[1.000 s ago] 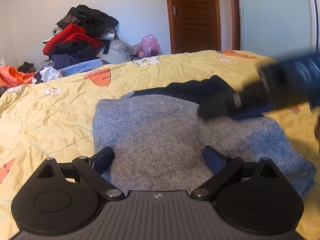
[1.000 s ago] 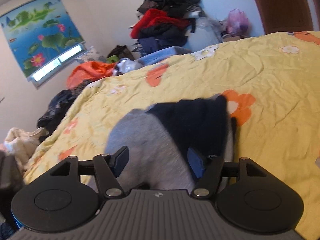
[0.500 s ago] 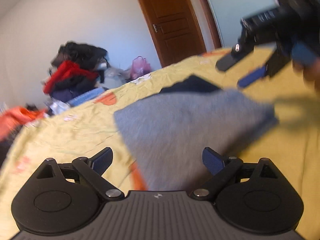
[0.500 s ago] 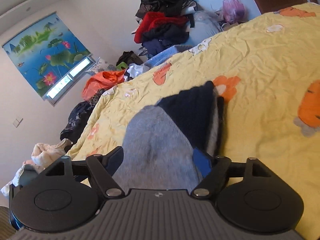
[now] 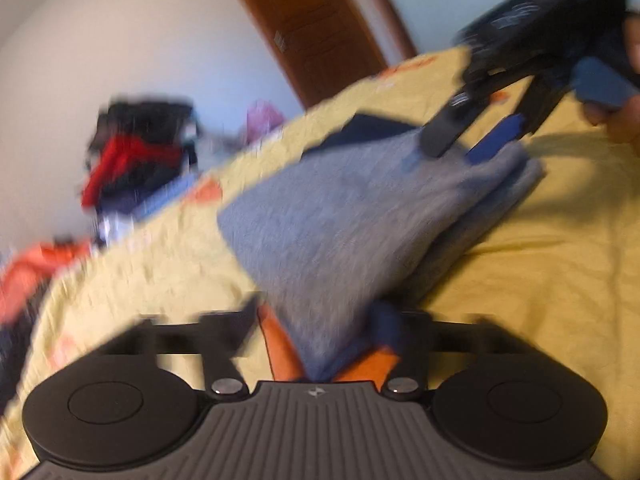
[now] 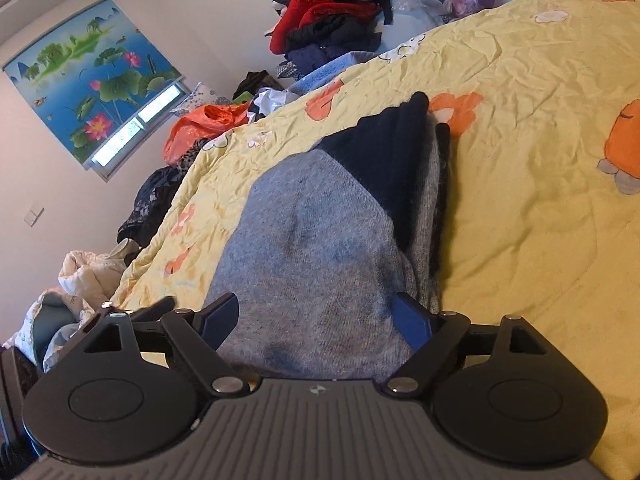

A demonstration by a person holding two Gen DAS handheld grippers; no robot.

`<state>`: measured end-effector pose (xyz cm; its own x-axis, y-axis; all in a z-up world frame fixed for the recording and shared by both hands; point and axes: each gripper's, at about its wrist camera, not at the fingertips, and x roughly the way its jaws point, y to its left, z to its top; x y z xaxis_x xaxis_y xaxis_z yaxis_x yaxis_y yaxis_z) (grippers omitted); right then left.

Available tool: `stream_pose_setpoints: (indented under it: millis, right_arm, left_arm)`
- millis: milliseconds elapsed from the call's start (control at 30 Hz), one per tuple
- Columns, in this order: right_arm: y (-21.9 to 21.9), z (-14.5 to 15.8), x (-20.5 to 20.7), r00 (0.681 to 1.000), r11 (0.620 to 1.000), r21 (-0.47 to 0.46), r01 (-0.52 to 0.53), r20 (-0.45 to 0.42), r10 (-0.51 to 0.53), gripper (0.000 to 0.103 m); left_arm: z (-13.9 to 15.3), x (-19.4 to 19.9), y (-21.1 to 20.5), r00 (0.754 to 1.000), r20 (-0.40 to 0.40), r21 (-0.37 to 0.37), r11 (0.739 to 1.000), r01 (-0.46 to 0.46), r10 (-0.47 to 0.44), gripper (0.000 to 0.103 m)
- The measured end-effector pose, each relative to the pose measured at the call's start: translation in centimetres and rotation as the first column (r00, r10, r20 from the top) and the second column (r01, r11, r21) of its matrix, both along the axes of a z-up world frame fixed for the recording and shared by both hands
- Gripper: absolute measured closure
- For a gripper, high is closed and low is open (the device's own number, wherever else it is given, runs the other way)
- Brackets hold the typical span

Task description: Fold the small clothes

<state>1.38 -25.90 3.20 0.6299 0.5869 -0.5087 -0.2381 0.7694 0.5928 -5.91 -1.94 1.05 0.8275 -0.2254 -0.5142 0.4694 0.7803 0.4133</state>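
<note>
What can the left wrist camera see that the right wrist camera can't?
Only the left wrist view shows the brown door and the right gripper, its jaws opening just above the sweater. Only the right wrist view shows the lotus window blind. Both show the grey sweater, the yellow bedspread and the clothes pile.

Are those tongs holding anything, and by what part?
The left tongs are closing on the near corner of the grey sweater; the blurred view leaves the grip unsure. The right tongs are opening, holding nothing.
</note>
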Motion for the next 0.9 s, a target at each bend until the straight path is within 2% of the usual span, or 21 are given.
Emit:
stream_pose_setpoints:
  millis: [33, 100, 133, 167, 200, 233, 300, 367, 500, 533, 600, 700, 800, 833, 900]
  right_arm:
    - [0.1, 0.0, -0.1, 1.0, 1.0, -0.012, -0.007, 0.007, 0.007, 0.021]
    - [0.3, 0.0, -0.2, 1.0, 1.0, -0.023, -0.015, 0.014, 0.016, 0.021]
    - [0.2, 0.0, -0.2, 1.0, 1.0, -0.02, -0.016, 0.014, 0.016, 0.021]
    - [0.1, 0.0, -0.2, 1.0, 1.0, -0.016, -0.016, 0.015, 0.017, 0.021]
    - [0.0, -0.1, -0.2, 1.0, 1.0, -0.01, -0.017, 0.015, 0.017, 0.021]
    - [-0.1, -0.1, -0.2, 1.0, 1.0, -0.005, -0.017, 0.013, 0.017, 0.021]
    - [-0.3, -0.1, -0.3, 1.0, 1.0, 0.002, -0.021, 0.01, 0.021, 0.021]
    - [-0.3, -0.2, -0.3, 1.0, 1.0, 0.004, -0.028, 0.013, 0.027, 0.021]
    - [-0.3, -0.3, -0.2, 0.999, 0.999, 0.005, -0.039, 0.015, 0.039, 0.021]
    - [-0.3, 0.0, -0.2, 0.999, 0.999, -0.004, -0.042, 0.009, 0.042, 0.021]
    - [-0.6, 1.0, 0.0, 0.999, 0.999, -0.012, -0.039, 0.001, 0.039, 0.02]
    - [-2.1, 3.6, 0.3, 0.995, 0.999, -0.03, 0.027, 0.1, -0.024, 0.016]
    - [-3.6, 4.7, 3.2, 0.989, 0.994, -0.036, 0.104, 0.107, -0.099, 0.017]
    - [-3.9, 4.6, 4.7, 0.989, 0.992, -0.035, 0.122, 0.094, -0.118, 0.02]
    - [-3.8, 4.1, 7.9, 0.988, 0.987, -0.055, 0.149, 0.058, -0.145, 0.034]
  left_arm:
    - [0.1, 0.3, 0.4, 1.0, -0.012, -0.036, 0.999, -0.011, 0.01, 0.06]
    - [0.2, 0.2, 0.7, 1.0, 0.003, -0.04, 0.999, -0.016, 0.016, 0.064]
    - [0.3, -0.2, 0.6, 0.999, 0.035, -0.032, 0.999, -0.012, 0.013, 0.071]
    - [0.4, -0.5, 0.5, 0.998, 0.057, -0.023, 1.0, -0.014, 0.015, 0.091]
    - [0.6, -0.7, 0.5, 0.996, 0.076, -0.02, 0.999, -0.037, 0.038, 0.094]
    - [0.9, -0.6, 0.8, 0.996, 0.07, -0.043, 0.998, -0.053, 0.055, 0.095]
    - [1.0, 0.1, 1.9, 0.997, -0.008, -0.09, 0.993, -0.079, 0.078, 0.095]
    - [-0.1, 0.8, 2.7, 0.991, -0.069, -0.101, 0.988, -0.121, 0.114, 0.096]
    - [0.5, 0.7, 2.3, 0.985, -0.103, -0.121, 0.982, -0.148, 0.135, 0.096]
    - [0.7, 0.3, 2.0, 0.987, -0.101, -0.104, 0.985, -0.139, 0.128, 0.095]
    - [1.7, -1.1, 1.8, 0.994, -0.101, -0.099, 0.993, -0.059, 0.049, 0.094]
    - [3.4, -3.3, 1.7, 0.995, -0.075, -0.155, 0.986, 0.056, -0.069, 0.093]
    - [4.5, -3.5, 0.7, 0.996, -0.025, -0.2, 0.977, 0.077, -0.084, 0.093]
    - [4.5, -3.2, 0.2, 0.997, -0.012, -0.196, 0.978, 0.072, -0.076, 0.093]
    - [3.9, -1.9, -1.0, 0.998, -0.002, -0.174, 0.983, 0.063, -0.064, 0.093]
